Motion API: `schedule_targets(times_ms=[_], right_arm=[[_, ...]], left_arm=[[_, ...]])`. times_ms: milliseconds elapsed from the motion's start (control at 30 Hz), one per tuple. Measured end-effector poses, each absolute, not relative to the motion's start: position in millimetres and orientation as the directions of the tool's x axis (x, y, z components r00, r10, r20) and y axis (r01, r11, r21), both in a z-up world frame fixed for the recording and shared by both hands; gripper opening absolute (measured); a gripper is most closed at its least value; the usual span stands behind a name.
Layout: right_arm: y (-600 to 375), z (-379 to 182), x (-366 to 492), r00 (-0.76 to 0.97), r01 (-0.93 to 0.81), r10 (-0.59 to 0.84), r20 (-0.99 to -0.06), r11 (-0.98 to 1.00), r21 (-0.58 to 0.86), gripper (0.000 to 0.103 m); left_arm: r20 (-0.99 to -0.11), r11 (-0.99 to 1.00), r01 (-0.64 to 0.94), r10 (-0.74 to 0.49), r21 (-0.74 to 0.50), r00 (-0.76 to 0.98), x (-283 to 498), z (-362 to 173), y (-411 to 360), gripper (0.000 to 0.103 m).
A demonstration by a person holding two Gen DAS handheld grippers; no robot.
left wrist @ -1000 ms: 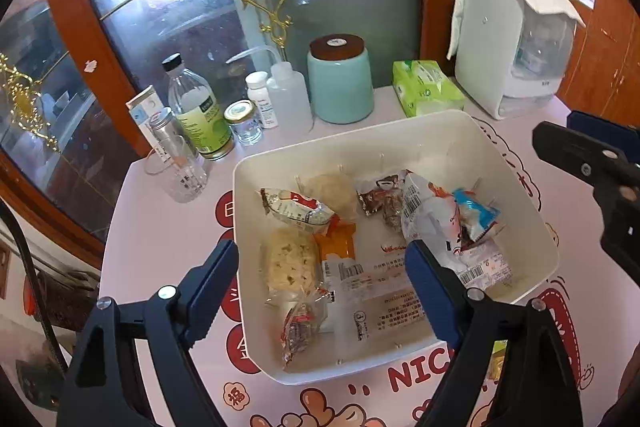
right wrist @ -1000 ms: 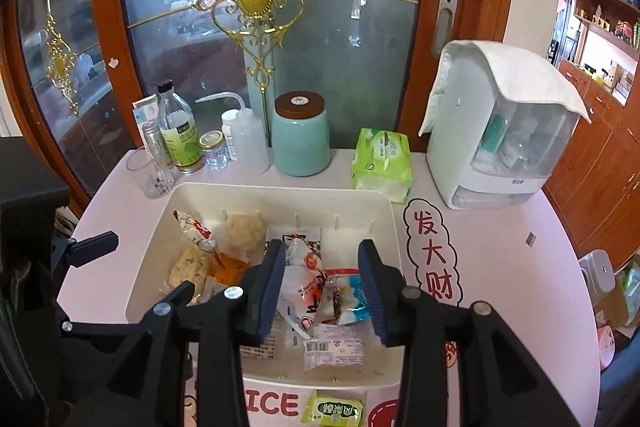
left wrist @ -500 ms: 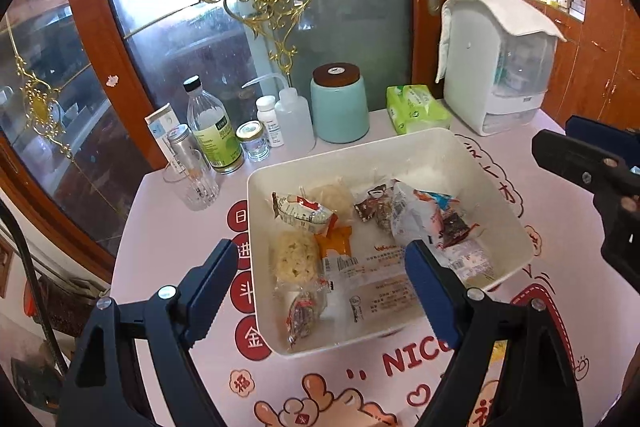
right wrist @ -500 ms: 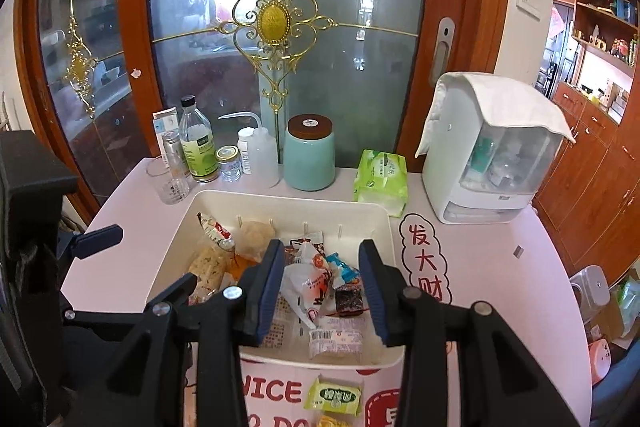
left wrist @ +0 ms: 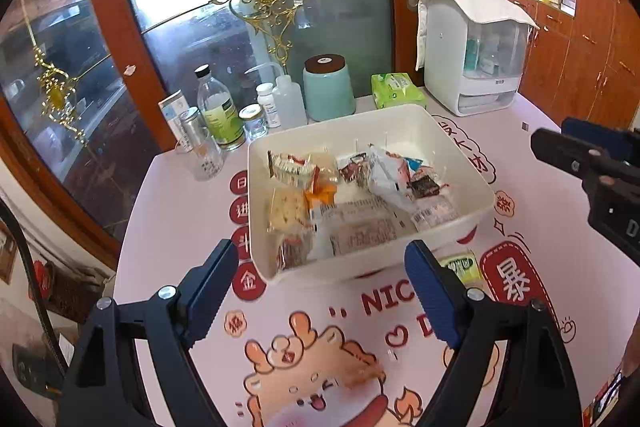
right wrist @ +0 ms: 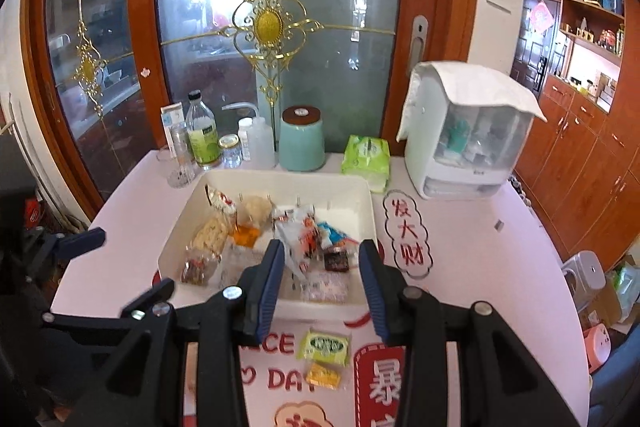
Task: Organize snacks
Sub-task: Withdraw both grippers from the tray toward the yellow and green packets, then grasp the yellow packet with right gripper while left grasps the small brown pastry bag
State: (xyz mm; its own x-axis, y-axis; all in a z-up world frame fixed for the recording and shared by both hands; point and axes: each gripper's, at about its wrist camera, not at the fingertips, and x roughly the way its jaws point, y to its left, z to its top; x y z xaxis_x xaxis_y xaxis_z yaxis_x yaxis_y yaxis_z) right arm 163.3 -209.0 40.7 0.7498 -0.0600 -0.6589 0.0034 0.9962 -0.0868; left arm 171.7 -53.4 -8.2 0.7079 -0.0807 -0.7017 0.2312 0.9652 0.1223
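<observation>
A white bin [left wrist: 452, 151] [right wrist: 370, 205] on the pink table holds several wrapped snacks [left wrist: 386, 179] [right wrist: 304, 239]. A green snack packet [right wrist: 325, 347] and a yellow one [right wrist: 325, 375] lie on the table in front of the bin; the green one also shows in the left wrist view [left wrist: 460, 267]. My left gripper [left wrist: 324, 295] is open and empty, held above the table short of the bin. My right gripper [right wrist: 322, 287] is open and empty, above the bin's near edge.
Behind the bin stand bottles [left wrist: 218, 111], a glass [left wrist: 206, 163], a teal jar [left wrist: 328, 89], a green tissue pack [left wrist: 396, 91] and a white dispenser [left wrist: 472, 55]. A glass door is at the back. The table edge curves at left and right.
Both grippers have pulled back and up from the bin, which now looks smaller. The loose packets in front of the bin have come into view. Both stay open.
</observation>
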Motion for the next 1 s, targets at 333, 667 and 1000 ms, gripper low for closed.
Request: schedule_targets(times_ms=[333, 667, 1000], right_arm=[[-227.6, -10.5, 136.3, 0.661, -0.011, -0.013, -0.750, 1.000, -0.027, 0.039], [-256.0, -79.1, 142.3, 0.521, 0.014, 0.066, -0.851, 0.996, 0.085, 0.045], [-260.7, -150.8, 169.6, 0.368, 0.057, 0.100, -0.924, 0.990, 0.129, 0.045]], left_arm=[[-0.738, 0.974, 0.204, -0.064, 0.102, 0.672, 137.3, -51.2, -45.4, 0.084], [-0.849, 0.991, 0.131, -0.081, -0.014, 0.522, 141.2, -133.8, -2.5, 0.085], [-0.885, 0.961, 0.275, -0.151, -0.027, 0.441, 146.9, -175.3, -20.7, 0.085]])
